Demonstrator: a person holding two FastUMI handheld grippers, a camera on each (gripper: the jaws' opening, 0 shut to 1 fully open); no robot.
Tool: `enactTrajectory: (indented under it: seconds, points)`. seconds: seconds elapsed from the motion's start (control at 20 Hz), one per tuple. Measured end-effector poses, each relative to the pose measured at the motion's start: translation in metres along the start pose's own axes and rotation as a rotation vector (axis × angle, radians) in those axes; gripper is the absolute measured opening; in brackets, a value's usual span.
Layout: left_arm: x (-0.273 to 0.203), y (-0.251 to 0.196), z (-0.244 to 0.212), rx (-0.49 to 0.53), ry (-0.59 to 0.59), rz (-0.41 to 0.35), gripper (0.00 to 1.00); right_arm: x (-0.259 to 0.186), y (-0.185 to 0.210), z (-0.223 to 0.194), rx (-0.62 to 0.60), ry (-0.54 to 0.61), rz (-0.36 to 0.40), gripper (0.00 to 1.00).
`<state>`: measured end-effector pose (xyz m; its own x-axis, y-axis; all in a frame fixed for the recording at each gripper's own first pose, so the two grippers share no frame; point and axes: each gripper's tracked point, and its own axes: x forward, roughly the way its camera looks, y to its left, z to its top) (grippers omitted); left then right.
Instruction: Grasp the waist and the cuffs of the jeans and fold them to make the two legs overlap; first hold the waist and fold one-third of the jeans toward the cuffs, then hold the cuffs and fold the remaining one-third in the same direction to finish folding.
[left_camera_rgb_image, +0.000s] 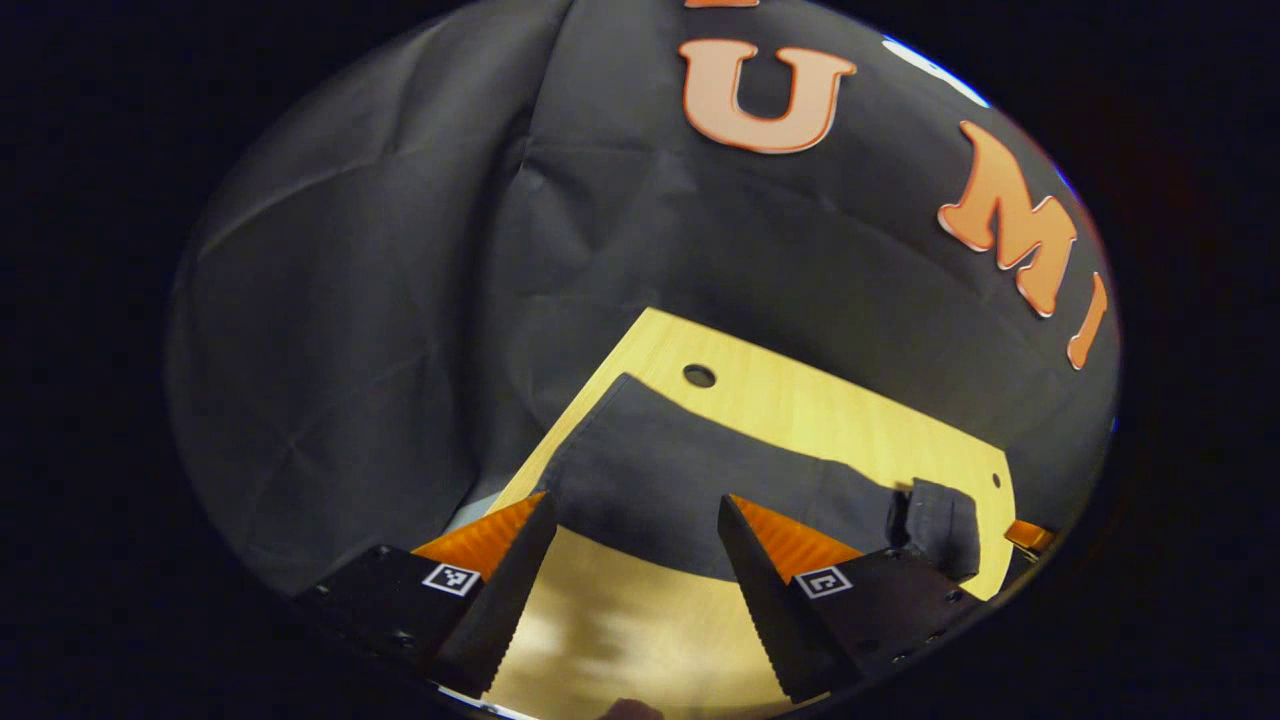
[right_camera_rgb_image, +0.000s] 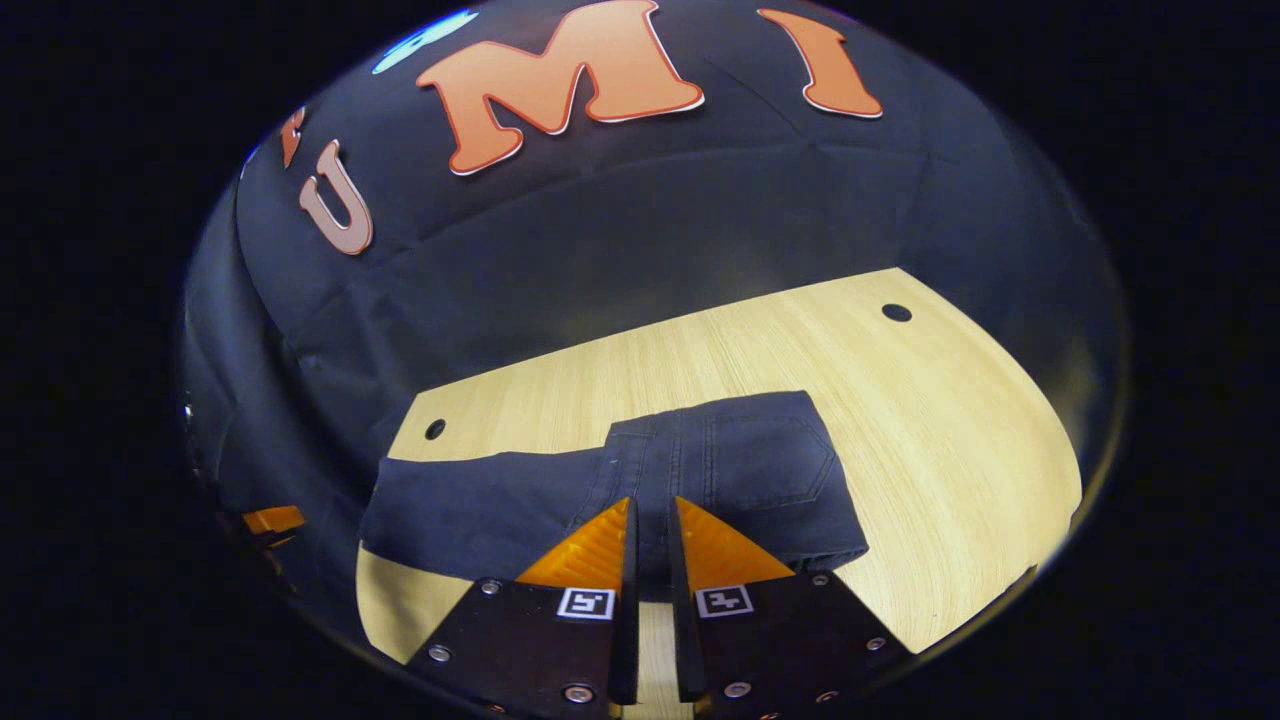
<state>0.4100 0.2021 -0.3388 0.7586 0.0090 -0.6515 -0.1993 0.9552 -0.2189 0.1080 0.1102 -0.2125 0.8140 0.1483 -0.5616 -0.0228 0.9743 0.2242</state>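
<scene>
While the left claw (left_camera_rgb_image: 637, 520) gapes, the right claw (right_camera_rgb_image: 650, 525) pinches the jeans (right_camera_rgb_image: 740, 470).

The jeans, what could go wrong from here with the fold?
1. The right claw looks nearly closed at the jeans near edge; a thin pinch might slip when lifted.
2. The left claw is open, short of the denim, so one-sided lifting could skew the legs on the wooden table.
</scene>
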Motion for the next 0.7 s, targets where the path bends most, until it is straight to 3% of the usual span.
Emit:
enactTrajectory:
  seconds: [0.05,0.1,0.15,0.2,0.35,0.5,0.6,0.7]
  points:
    - [0.008,0.002,-0.006,-0.012,0.035,0.020,0.98,-0.005,-0.004,0.007,-0.002,-0.030,-0.022,0.16]
    - [0.022,0.001,-0.009,-0.029,0.054,0.015,0.98,-0.005,-0.012,0.000,0.008,-0.043,-0.046,0.04]
    - [0.029,0.007,-0.015,-0.055,0.095,0.014,0.98,-0.011,-0.014,0.007,0.024,-0.062,-0.065,0.00]
    - [0.041,0.009,-0.019,-0.079,0.134,0.000,0.98,-0.018,-0.011,0.010,0.037,-0.074,-0.056,0.01]
    - [0.073,0.028,-0.028,-0.135,0.246,0.041,0.98,-0.032,-0.028,0.004,0.069,-0.094,-0.139,0.01]
    - [0.104,0.042,-0.045,-0.220,0.347,0.058,0.98,-0.043,-0.038,-0.001,0.089,-0.083,-0.187,0.24]
    - [0.120,0.053,-0.062,-0.266,0.426,0.071,0.98,-0.054,-0.039,-0.006,0.089,-0.088,-0.201,0.54]
    - [0.127,0.058,-0.078,-0.306,0.501,0.096,0.98,-0.063,-0.038,-0.008,0.078,-0.099,-0.208,0.66]
